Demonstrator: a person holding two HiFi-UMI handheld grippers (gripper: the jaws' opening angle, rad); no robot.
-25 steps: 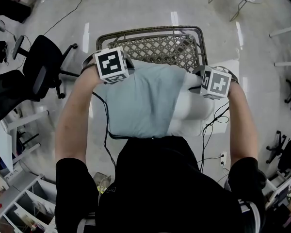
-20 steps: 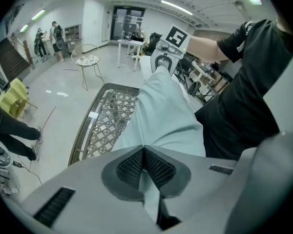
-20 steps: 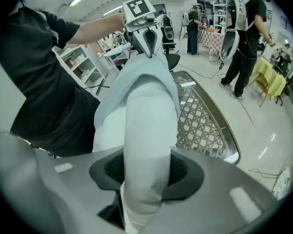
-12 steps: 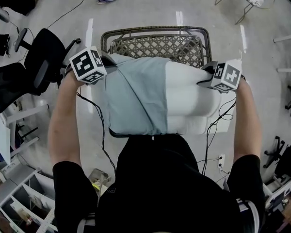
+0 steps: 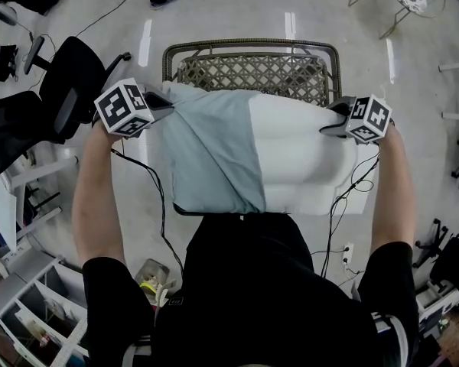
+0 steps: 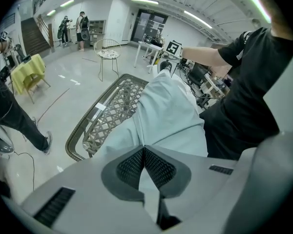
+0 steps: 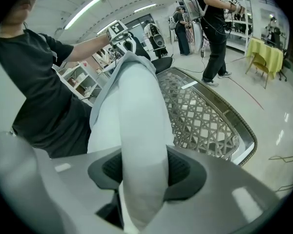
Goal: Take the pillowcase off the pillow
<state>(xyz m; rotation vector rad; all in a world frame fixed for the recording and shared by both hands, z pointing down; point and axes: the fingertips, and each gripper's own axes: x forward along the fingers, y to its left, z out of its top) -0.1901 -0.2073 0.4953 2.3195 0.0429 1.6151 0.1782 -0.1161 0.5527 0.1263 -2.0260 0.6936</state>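
A pale, glossy floor (image 5: 214, 14) spreads under the scene, with a black office chair (image 5: 61, 105) off to the left and cables trailing across it. Straight ahead stands a wicker seat (image 5: 252, 75) with a woven lattice and a dark rounded frame. The white pillow (image 5: 302, 155) is held up in front of the person and just above that seat, stretched sideways between the two hands.

The light blue pillowcase (image 5: 210, 151) covers roughly the left half of the pillow. The right half is bare, and the open edge of the case runs down near the middle.

The left gripper (image 6: 144, 147) has its jaws pressed together on a thin fold of the pillowcase at the far left corner. The right gripper (image 7: 141, 167) clamps the bare end of the pillow, whose stuffing bulges between the pads. Its jaws have just been opening a little, yet the pillow sits squeezed between them.

By my reckoning the job is about halfway: the case has to slide off the covered half before pillow and case are separate.
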